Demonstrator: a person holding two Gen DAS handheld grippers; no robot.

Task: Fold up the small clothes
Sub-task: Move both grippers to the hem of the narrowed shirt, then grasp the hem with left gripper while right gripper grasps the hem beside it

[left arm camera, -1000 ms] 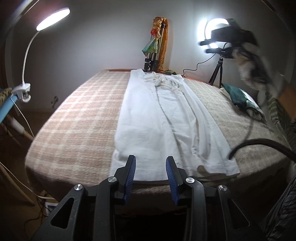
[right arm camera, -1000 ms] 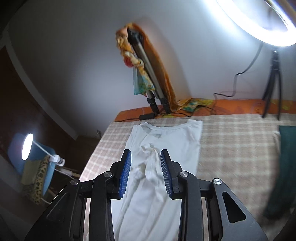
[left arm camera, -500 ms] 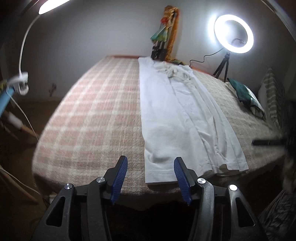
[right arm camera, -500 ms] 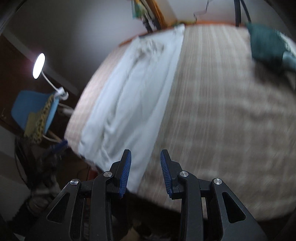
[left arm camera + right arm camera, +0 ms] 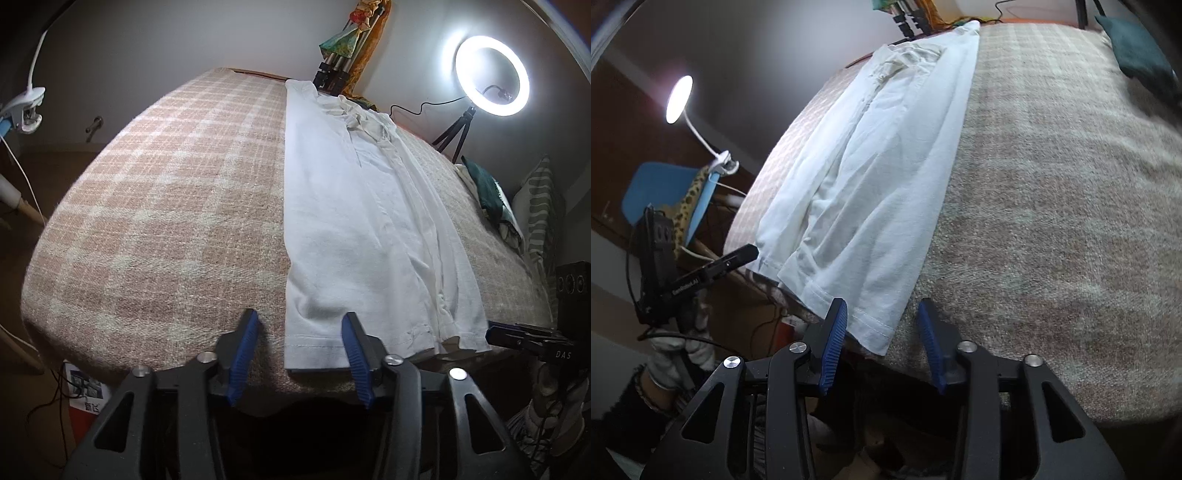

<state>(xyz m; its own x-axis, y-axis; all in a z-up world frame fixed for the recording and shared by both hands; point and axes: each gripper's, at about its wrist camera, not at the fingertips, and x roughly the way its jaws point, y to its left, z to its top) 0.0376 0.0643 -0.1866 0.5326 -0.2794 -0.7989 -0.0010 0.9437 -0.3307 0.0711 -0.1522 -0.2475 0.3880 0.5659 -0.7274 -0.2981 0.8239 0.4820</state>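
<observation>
White shirt (image 5: 369,229) laid out long on the checked blanket (image 5: 166,206), folded lengthwise into a narrow strip, collar end far off near the wall, hem end at the near edge of the bed. Sleeve layers bunched along one side, with creases running down the length.

Left gripper (image 5: 300,347) hovering at the near edge, jaws spread wide, nothing between them but air; left bottom corner of the hem lying just ahead, between the two blue pads (image 5: 242,354), not pinched. Hard to tell whether the pads touch the cloth.

Right gripper (image 5: 882,341) likewise wide open and empty, poised at the opposite bottom corner of the shirt (image 5: 871,184), that corner sitting in the gap between its blue pads (image 5: 833,343) and hanging slightly over the bed's edge. Blanket (image 5: 1052,206) bare on the far side of it.

Left gripper (image 5: 737,258) also seen from the right wrist camera, near the shirt's other hem corner.

Ring light (image 5: 491,75) glowing on its tripod beyond the bed; clip lamp (image 5: 679,99) lit beside a blue chair (image 5: 657,188). Green cloth (image 5: 487,192) and striped pillow (image 5: 539,218) off at the far side.
</observation>
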